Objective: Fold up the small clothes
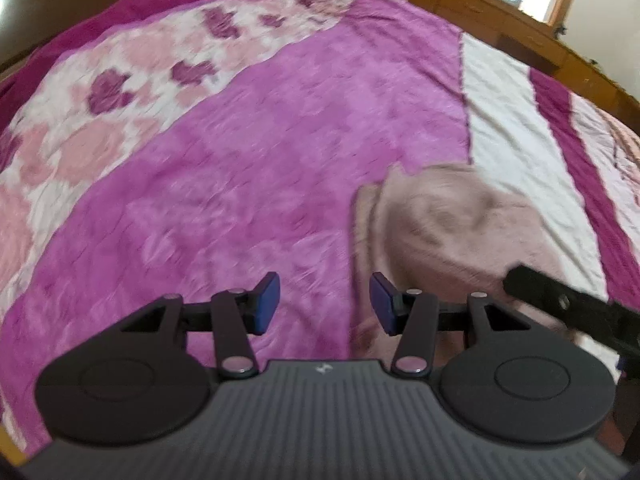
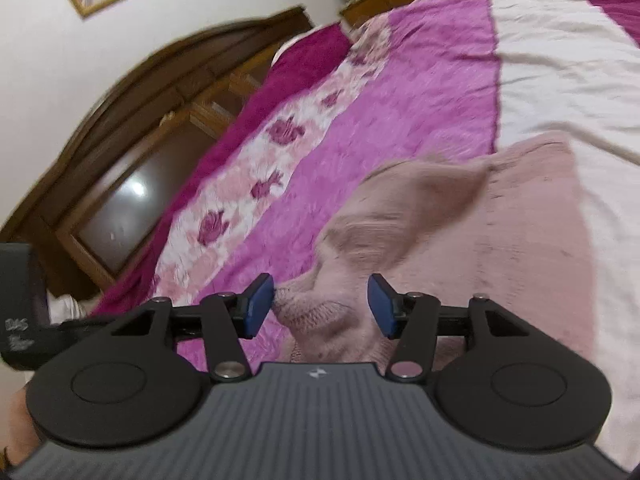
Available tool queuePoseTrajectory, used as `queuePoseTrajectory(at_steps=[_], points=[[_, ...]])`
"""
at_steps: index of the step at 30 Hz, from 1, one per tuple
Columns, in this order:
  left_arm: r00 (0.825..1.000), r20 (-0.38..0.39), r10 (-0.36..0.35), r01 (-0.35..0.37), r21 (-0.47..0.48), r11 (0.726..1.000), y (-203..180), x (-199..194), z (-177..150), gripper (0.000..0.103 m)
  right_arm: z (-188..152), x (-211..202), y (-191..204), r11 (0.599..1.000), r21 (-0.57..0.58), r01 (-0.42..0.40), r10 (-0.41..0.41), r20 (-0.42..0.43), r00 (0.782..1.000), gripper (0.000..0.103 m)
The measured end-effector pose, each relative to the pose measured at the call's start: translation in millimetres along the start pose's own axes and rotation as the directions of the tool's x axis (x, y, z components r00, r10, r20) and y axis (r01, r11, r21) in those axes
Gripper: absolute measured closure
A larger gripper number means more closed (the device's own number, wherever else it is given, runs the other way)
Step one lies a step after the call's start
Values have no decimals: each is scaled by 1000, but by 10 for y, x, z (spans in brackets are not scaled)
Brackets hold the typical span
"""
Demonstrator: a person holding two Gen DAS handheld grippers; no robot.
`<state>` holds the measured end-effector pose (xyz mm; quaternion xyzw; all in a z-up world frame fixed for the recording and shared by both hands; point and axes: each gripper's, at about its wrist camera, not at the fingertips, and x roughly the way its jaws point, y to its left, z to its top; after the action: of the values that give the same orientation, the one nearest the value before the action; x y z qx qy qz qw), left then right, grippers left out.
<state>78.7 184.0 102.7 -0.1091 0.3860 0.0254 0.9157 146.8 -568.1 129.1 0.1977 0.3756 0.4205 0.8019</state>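
Pink knit garment (image 2: 460, 240) lies between wide-spread right gripper (image 2: 320, 304) fingers, ungripped.

No legible text; white scrawl on black device (image 2: 18, 320) unreadable.

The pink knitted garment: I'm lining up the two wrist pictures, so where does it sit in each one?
Left wrist: the pink knitted garment lies lower right on the bedspread, past the open left gripper.
Right wrist: the garment fills the centre and lower right; the open right gripper straddles its near bunched edge.
Shared landmark: the seam where the bedspread's purple meets its white panel.
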Motion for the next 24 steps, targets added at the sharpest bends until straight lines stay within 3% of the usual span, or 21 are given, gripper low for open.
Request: queuePoseTrajectory(at_steps=[5, 9, 16, 21, 24], points=[[998, 30, -62, 60, 46, 997, -254, 101, 142, 52, -28, -425, -165, 995, 15, 96, -96, 87, 992, 42], [996, 22, -82, 80, 71, 994, -421, 321, 251, 52, -32, -632, -310, 980, 1, 198, -196, 145, 970, 42], [994, -84, -77, 81, 49, 996, -520, 829, 324, 52, -140, -708, -676, 952, 52, 302, -306, 134, 942, 42], [991, -113, -68, 70, 14, 997, -540, 1030, 314, 52, -241, -657, -820, 961, 115, 251, -266, 137, 954, 41], [995, -96, -19, 27, 86, 996, -592, 1034, 293, 67, -265, -564, -826, 972, 132, 196, -211, 117, 970, 41]])
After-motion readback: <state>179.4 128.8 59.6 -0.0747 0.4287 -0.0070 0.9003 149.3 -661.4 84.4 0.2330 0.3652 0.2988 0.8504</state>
